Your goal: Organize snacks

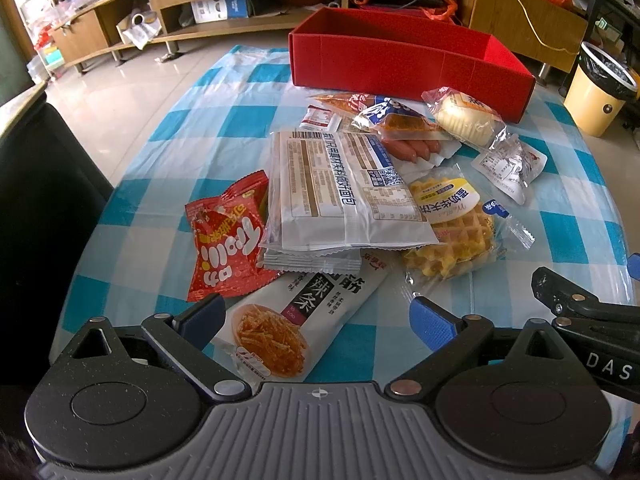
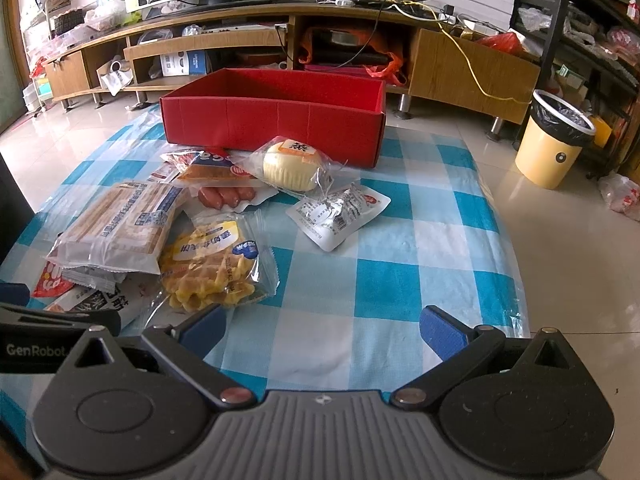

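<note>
A pile of wrapped snacks lies on the blue checked cloth (image 2: 384,276): a red chip bag (image 1: 228,236), a large bread pack (image 1: 344,192), a spicy-strip pack (image 1: 296,320), a waffle pack (image 1: 452,232), sausages (image 1: 412,148), a round bun (image 1: 464,120) and a white sachet (image 1: 508,164). An open red box (image 1: 400,56) stands behind them. My left gripper (image 1: 316,316) is open over the spicy-strip pack. My right gripper (image 2: 320,328) is open and empty, right of the waffle pack (image 2: 212,268). The red box (image 2: 276,116), bun (image 2: 292,164) and sachet (image 2: 340,212) also show there.
A yellow bin (image 2: 556,140) stands on the tiled floor at the right. A long wooden TV cabinet (image 2: 280,40) runs behind the table. The right gripper's body (image 1: 592,316) shows at the left view's right edge.
</note>
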`<action>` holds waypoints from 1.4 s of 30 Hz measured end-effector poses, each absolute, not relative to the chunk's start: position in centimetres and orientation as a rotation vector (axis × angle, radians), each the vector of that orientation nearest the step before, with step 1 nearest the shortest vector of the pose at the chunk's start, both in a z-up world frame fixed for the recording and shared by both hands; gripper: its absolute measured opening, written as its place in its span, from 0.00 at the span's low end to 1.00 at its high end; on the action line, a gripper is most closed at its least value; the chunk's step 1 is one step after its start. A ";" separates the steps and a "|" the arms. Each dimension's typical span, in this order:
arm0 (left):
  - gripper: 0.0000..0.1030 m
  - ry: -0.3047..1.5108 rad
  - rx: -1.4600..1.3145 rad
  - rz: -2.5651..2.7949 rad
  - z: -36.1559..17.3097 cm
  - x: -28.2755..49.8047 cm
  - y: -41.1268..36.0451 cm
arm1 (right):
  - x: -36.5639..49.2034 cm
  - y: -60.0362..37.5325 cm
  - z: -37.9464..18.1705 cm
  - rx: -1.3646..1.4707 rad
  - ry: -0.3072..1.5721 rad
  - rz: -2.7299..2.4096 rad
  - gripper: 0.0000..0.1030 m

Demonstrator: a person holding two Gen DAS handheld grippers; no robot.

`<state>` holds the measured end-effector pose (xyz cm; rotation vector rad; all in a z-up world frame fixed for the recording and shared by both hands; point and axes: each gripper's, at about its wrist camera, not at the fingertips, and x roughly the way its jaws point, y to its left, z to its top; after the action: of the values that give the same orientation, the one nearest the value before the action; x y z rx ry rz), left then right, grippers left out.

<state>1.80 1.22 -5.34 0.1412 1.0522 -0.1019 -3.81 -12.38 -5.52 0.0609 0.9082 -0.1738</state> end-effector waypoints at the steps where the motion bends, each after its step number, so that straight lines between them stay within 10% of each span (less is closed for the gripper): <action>1: 0.97 1.052 0.141 -0.102 -5.4 1.8 1.2 | -3.8 -12.4 -5.5 0.062 0.908 -0.174 0.98; 42: 0.99 1.116 0.117 -0.064 -5.6 12.2 -0.1 | 4.6 -16.2 -4.2 0.053 0.915 -0.106 0.85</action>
<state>12.19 -0.12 -5.60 0.1172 1.1160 -0.0638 4.61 -16.19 -4.19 0.0528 0.9149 -0.1061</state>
